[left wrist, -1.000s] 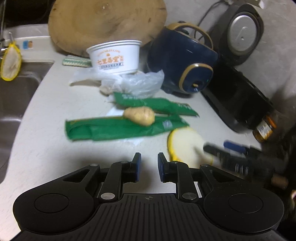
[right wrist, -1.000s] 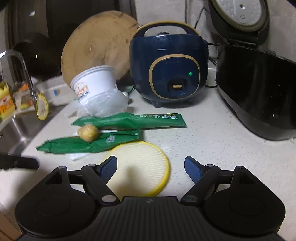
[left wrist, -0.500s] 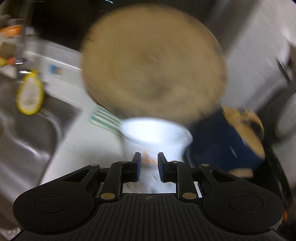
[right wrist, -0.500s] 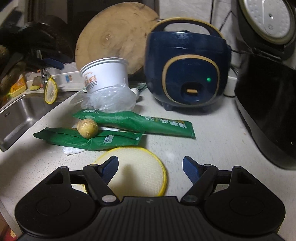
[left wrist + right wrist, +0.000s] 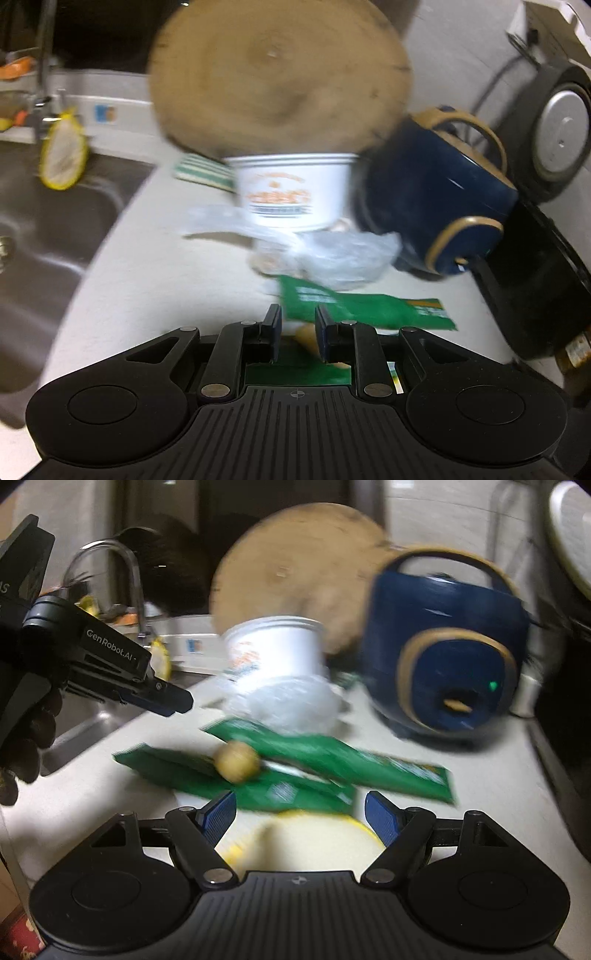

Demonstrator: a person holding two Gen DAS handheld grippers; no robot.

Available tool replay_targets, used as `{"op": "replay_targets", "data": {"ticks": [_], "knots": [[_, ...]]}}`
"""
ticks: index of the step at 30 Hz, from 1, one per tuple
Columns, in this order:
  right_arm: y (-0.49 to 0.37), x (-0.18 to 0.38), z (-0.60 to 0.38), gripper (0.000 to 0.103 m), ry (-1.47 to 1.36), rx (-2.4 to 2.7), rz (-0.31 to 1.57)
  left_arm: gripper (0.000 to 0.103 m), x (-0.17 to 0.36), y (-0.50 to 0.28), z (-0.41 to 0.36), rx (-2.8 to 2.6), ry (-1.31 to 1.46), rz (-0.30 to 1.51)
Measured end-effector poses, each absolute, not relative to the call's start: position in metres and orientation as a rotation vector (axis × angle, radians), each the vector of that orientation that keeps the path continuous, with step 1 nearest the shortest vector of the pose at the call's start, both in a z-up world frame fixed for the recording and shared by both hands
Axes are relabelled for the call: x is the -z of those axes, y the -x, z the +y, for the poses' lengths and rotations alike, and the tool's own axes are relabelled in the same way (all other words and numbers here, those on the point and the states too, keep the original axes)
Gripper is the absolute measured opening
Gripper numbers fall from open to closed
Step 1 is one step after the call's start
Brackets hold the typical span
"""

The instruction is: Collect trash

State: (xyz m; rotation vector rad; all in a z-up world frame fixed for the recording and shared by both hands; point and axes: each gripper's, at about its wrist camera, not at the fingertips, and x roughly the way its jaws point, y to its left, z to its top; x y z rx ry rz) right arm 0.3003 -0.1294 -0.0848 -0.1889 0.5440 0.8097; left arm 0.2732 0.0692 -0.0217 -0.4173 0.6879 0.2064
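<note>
Above a cluttered kitchen table [image 5: 487, 775], the left hand-held gripper [image 5: 297, 334] hangs with its jaws narrowly parted and nothing pinched between them; a small potato [image 5: 307, 336] shows through the gap, lying on a green wrapper [image 5: 295, 371] just beneath. A second green wrapper [image 5: 365, 307] stretches to the right beyond the fingertips. The right hand-held gripper [image 5: 300, 818] stands wide open and empty, its blue pads spread over a round yellow-rimmed mat [image 5: 306, 840] on the table.

From the right wrist view, both wrappers lie side by side just past the open jaws, the nearer wrapper [image 5: 236, 781] carrying the potato [image 5: 236, 761] and the farther wrapper [image 5: 343, 760] angled off to the right. The left hand-held gripper [image 5: 173, 701] reaches in from the left edge, held by a dark gloved hand [image 5: 26, 731].

Behind the wrappers sits a crumpled clear plastic bag [image 5: 332, 254], then a white paper cup [image 5: 291, 192] with orange print. A round wooden board [image 5: 277, 77] leans upright at the back, a navy rice cooker [image 5: 439, 199] stands to the right, and a black appliance [image 5: 532, 280] is cut off at the right edge. A steel sink [image 5: 48, 229] lies to the left, a yellow-rimmed strainer [image 5: 61, 158] hanging over it.

Motion blur smears both views, and the cup's print is unreadable.
</note>
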Motion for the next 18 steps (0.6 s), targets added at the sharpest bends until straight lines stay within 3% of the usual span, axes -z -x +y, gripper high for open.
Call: {"op": "replay_targets", "data": {"ticks": [5, 6, 7, 8, 18], "knots": [[-0.323, 0.089, -0.076, 0.072, 0.198, -0.866, 0.59, 0.023, 0.02, -0.257, 0.092, -0.274, 0.413, 0.675], [-0.326, 0.092, -0.068, 0.067, 0.208, -0.878, 0.601, 0.023, 0.023, -0.257, 0.095, -0.27, 0.413, 0.676], [-0.331, 0.096, -0.059, 0.048, 0.225, -0.89, 0.63, 0.023, 0.026, -0.258, 0.097, -0.259, 0.414, 0.682], [-0.334, 0.098, -0.054, 0.042, 0.24, -0.886, 0.651, 0.023, 0.03, -0.261, 0.099, -0.238, 0.419, 0.691], [-0.308, 0.086, -0.155, 0.041, 0.208, -0.639, 0.625, 0.023, 0.071, -0.283, 0.11, -0.193, 0.425, 0.749]]}}
